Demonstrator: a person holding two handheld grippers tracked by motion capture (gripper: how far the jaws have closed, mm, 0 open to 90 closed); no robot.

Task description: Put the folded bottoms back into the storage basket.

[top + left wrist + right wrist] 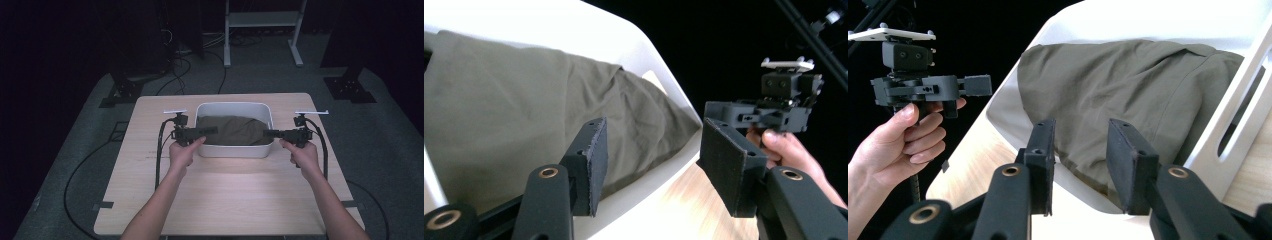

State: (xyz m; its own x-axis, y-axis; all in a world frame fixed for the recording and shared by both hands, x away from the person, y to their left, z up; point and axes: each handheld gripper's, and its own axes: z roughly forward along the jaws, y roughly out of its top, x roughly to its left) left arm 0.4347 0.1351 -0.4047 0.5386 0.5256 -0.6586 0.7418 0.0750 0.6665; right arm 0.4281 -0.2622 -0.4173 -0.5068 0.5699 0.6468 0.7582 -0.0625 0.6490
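A white plastic bin (234, 105) stands at the far middle of the wooden table (225, 200) and holds a crumpled olive-green cloth (232, 131). My left gripper (212, 130) hovers level over the bin's left edge and points right. My right gripper (267, 133) hovers over the right edge and points left. In the left gripper view the jaws (654, 127) stand apart above the bin's rim (644, 55), with the cloth (499, 100) lying beyond them, untouched. The right gripper's jaws (1081, 127) are likewise apart over the cloth (1128, 80), gripping nothing.
A cable trails from each gripper over the table's sides to the grey floor. A white metal frame (262, 20) stands beyond the table, and dark stand feet (350, 89) flank it. Bare tabletop lies between the bin and the near edge.
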